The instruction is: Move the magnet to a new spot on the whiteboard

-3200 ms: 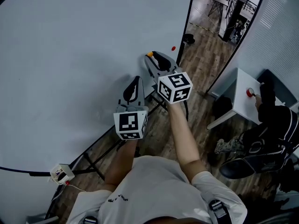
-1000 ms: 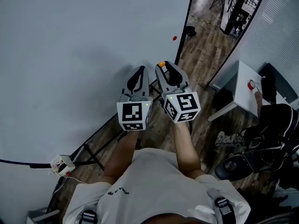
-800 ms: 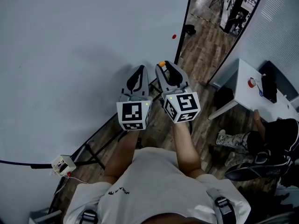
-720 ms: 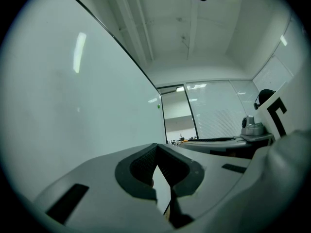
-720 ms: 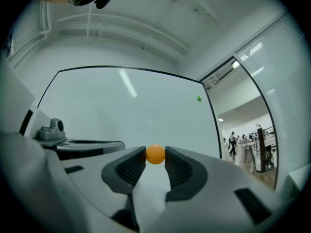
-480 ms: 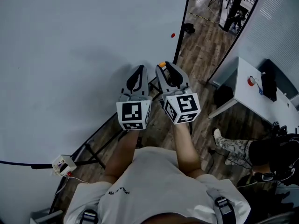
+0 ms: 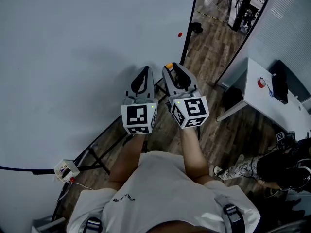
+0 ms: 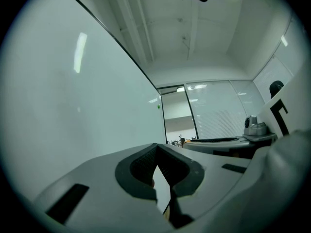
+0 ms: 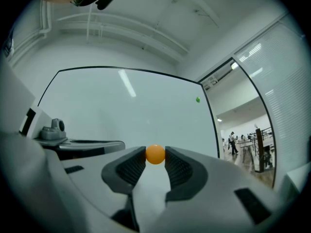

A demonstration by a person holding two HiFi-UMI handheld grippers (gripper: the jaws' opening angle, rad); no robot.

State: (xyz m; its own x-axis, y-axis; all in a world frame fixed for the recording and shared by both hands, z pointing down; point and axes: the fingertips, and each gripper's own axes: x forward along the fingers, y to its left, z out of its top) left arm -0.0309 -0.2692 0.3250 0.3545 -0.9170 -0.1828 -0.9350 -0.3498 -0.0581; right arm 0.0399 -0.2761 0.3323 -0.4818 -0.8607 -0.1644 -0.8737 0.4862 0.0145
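Observation:
The whiteboard [image 7: 73,57] fills the left and top of the head view. My right gripper [image 7: 169,67] is shut on a small orange magnet [image 7: 169,65], pinched at the fingertips and held just off the board's lower edge. In the right gripper view the orange magnet [image 9: 155,154] sits between both pads, with the whiteboard [image 9: 121,106] behind it. My left gripper [image 7: 145,70] is beside it to the left, shut with nothing in it; its tips [image 8: 156,146] meet. A red magnet [image 7: 180,34] and a green magnet [image 9: 198,99] stick on the board near its right edge.
The board's black stand legs [image 7: 99,152] and a small white box [image 7: 65,169] are on the wooden floor below. A white table [image 7: 279,110] stands at the right, with a person [image 7: 284,166] low beside it. A doorway opens past the board's right edge.
Since the earliest frame my right gripper has drawn back from the board with the orange magnet, level with the left gripper. The person at the right has left the table and moved lower.

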